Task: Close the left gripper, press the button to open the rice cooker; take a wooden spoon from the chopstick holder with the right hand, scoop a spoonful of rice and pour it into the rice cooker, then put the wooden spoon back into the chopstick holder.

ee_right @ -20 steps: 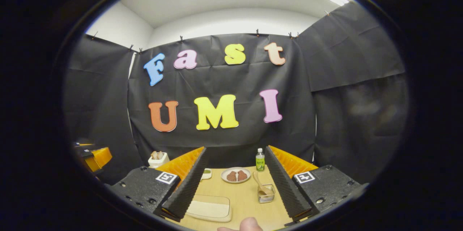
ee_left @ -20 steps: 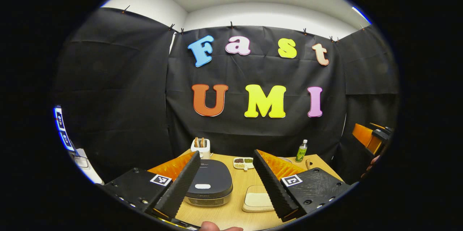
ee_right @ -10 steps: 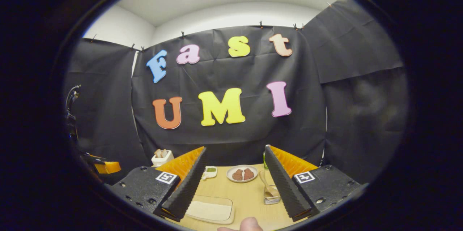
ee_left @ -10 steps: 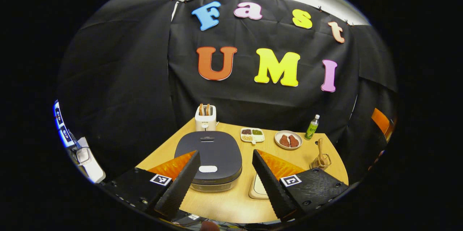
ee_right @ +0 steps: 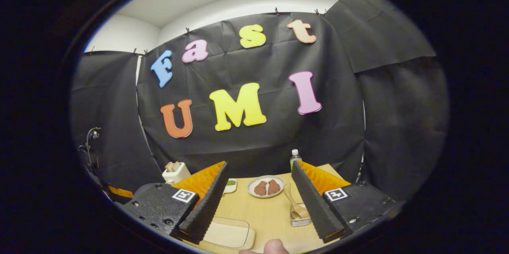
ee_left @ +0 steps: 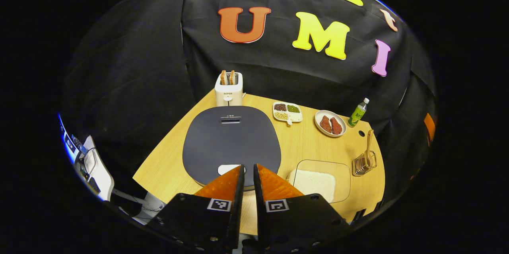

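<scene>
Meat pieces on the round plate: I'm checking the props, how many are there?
2: both meat pieces lie side by side on the round plate, between the divided dish and the bottle.

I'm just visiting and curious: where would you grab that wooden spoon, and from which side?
Probably by the handle of the wooden spoon, coming from above. It stands up out of the wire holder, so that free upper part is easiest to pinch.

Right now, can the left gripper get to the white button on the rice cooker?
Probably yes. The left gripper is shut and hangs just above the white button at the front of the rice cooker lid. Nothing sits between them, and the lid is bare.
</scene>
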A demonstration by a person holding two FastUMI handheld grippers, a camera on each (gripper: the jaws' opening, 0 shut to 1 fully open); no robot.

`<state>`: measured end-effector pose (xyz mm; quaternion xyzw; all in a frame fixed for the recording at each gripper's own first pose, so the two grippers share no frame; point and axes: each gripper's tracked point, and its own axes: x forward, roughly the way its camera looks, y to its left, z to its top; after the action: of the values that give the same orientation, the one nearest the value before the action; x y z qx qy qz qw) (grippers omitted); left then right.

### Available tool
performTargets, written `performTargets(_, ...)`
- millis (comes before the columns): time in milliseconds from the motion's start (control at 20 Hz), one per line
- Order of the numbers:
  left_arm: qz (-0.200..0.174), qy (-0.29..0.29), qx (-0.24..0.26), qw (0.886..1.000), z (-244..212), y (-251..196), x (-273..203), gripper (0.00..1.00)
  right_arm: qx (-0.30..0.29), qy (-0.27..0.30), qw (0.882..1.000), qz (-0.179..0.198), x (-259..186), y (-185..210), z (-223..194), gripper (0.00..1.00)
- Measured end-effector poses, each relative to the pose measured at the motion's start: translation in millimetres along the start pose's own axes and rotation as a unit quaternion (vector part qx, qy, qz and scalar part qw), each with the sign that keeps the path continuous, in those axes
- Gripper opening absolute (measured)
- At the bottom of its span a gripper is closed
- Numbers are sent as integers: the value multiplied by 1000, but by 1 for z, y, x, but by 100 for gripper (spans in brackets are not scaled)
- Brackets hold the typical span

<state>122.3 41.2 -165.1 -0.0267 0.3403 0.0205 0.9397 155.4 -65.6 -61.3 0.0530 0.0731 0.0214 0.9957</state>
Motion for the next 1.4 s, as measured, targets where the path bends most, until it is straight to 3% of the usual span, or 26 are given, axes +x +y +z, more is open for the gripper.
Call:
performTargets(50, -2, 7, 4, 1000, -2, 1, 5, 19, 2, 3, 1000, 1, 3, 0, -2, 100)
performTargets(200, 18, 11, 1, 1000, -5, 21, 30, 19, 7, 5, 1000, 5, 12, -1, -5, 100)
performTargets(250, 15, 24, -8, 1000, -7, 24, 41, 0, 6, 8, 1000, 5, 14, -2, -6, 100)
performTargets(350, -6, 49, -39, 998, -17, 19, 50, 1, 2, 9, 1000, 2, 17, -6, -8, 100)
performTargets(400, -6, 55, -51, 997, -19, 22, 58, 0, 1, 8, 1000, -1, 17, -10, -6, 93)
performTargets(450, 3, 59, -54, 997, -21, 29, 63, 0, 3, 9, 1000, -3, 18, -13, -6, 100)
performTargets(700, 9, 67, -61, 996, -30, 35, 66, 0, 14, 19, 999, -26, 19, -36, -15, 100)
performTargets(800, 20, 85, -89, 992, -36, 34, 65, 0, 28, 28, 999, -26, 19, -36, -21, 100)
performTargets(900, 21, 102, -87, 991, -43, 33, 64, 0, 33, 40, 998, -21, 20, -31, -28, 100)
performTargets(950, 21, 103, -92, 990, -42, 34, 63, 0, 32, 39, 999, -16, 19, -26, -27, 93)
performTargets(1000, 20, 91, -99, 991, -38, 35, 64, 0, 28, 33, 999, -13, 18, -23, -23, 100)
performTargets(1100, 17, 90, -101, 991, -39, 35, 64, 0, 14, 23, 1000, -10, 13, -21, -17, 100)
performTargets(1150, 19, 88, -100, 991, -38, 35, 64, 0, 6, 21, 1000, -10, 11, -20, -13, 92)
performTargets(1300, 17, 47, -81, 995, -16, 30, 47, 0, -6, -11, 1000, -15, -1, -21, 17, 100)
performTargets(1350, 14, 21, -67, 997, -3, 30, 42, 0, -10, -21, 1000, -19, -5, -22, 25, 92)
performTargets(1400, 13, -7, -53, 998, 10, 29, 37, 0, -12, -30, 999, -22, -10, -23, 31, 92)
